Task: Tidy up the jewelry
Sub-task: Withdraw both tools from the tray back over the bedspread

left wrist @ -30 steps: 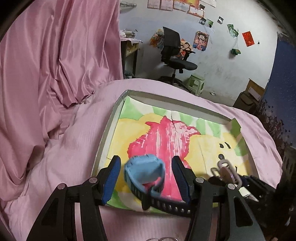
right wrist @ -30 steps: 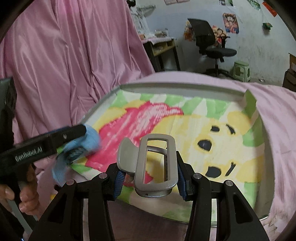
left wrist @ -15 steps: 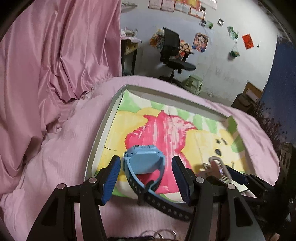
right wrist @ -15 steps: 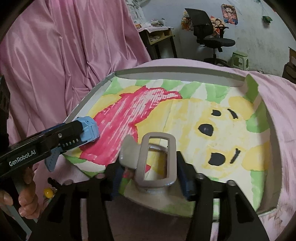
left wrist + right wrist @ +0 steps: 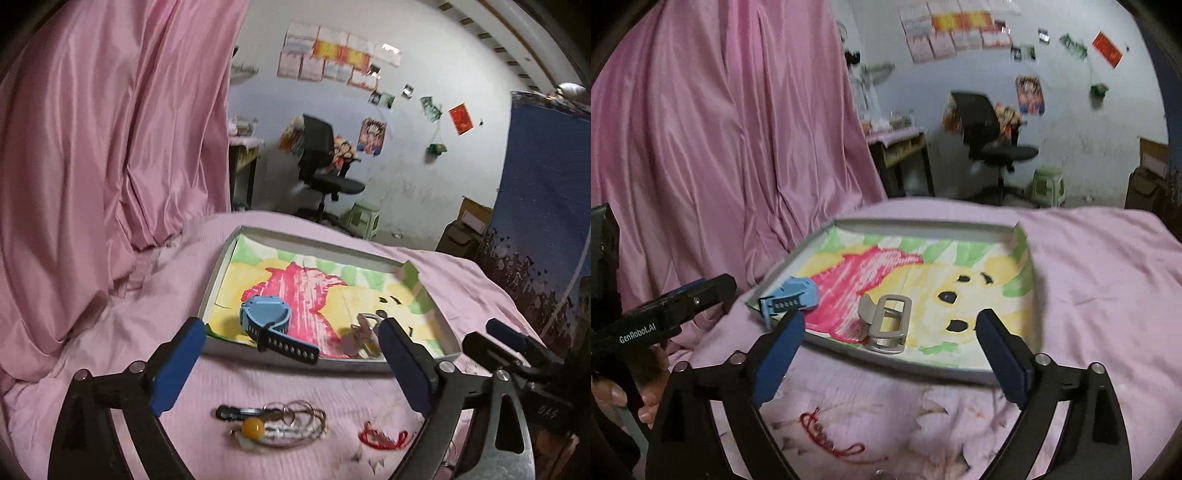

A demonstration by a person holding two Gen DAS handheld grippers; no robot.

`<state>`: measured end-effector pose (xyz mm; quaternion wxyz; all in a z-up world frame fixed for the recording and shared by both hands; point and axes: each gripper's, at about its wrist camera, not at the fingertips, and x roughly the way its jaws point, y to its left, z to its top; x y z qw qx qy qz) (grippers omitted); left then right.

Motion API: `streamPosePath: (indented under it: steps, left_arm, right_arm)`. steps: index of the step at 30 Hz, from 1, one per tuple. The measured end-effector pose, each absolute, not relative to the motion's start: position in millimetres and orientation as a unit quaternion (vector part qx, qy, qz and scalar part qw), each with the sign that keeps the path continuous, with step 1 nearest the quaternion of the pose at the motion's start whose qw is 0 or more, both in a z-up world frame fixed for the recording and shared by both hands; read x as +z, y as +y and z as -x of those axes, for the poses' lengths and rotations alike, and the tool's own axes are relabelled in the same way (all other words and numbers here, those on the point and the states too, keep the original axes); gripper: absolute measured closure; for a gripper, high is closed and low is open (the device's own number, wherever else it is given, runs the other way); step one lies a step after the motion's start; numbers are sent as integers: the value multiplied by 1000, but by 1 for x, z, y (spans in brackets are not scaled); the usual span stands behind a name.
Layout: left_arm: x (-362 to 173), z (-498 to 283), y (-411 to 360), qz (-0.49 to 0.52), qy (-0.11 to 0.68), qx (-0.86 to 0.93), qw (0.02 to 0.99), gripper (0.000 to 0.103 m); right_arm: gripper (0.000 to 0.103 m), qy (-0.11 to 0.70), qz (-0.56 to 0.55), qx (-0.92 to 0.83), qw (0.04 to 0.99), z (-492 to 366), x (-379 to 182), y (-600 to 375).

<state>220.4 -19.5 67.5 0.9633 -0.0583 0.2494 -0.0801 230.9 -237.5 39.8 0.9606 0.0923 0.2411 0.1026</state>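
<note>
Both jaw pairs are opening, nothing between them. Left gripper (image 5: 291, 363) is nearest the yellow-beaded keyring bundle (image 5: 273, 421), lying crosswise just below; blue watch (image 5: 266, 317) and grey clip (image 5: 886, 325) are placed in the tray (image 5: 923, 363).

Shallow tray (image 5: 218, 280) on the bedcover (image 5: 155, 295), holding a watch (image 5: 264, 317) at its near left corner with strap overhanging the rim and a hair clip (image 5: 888, 325) to its right; nearer, keys (image 5: 273, 419) left of a bracelet (image 5: 384, 439).

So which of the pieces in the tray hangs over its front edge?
The blue watch: its dark strap crosses the tray rim, while the grey hair clip lies fully inside.
</note>
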Motion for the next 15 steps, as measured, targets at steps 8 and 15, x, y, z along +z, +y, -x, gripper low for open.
streamPosePath:
  steps: [8, 15]
  left_arm:
    - [62, -167, -27, 16, 200, -81, 976, 5]
    - [48, -137, -28, -7, 188, -81, 979, 5]
  right_arm:
    - [8, 185, -76, 94, 975, -173, 42, -234]
    - [8, 182, -76, 86, 976, -141, 31, -231]
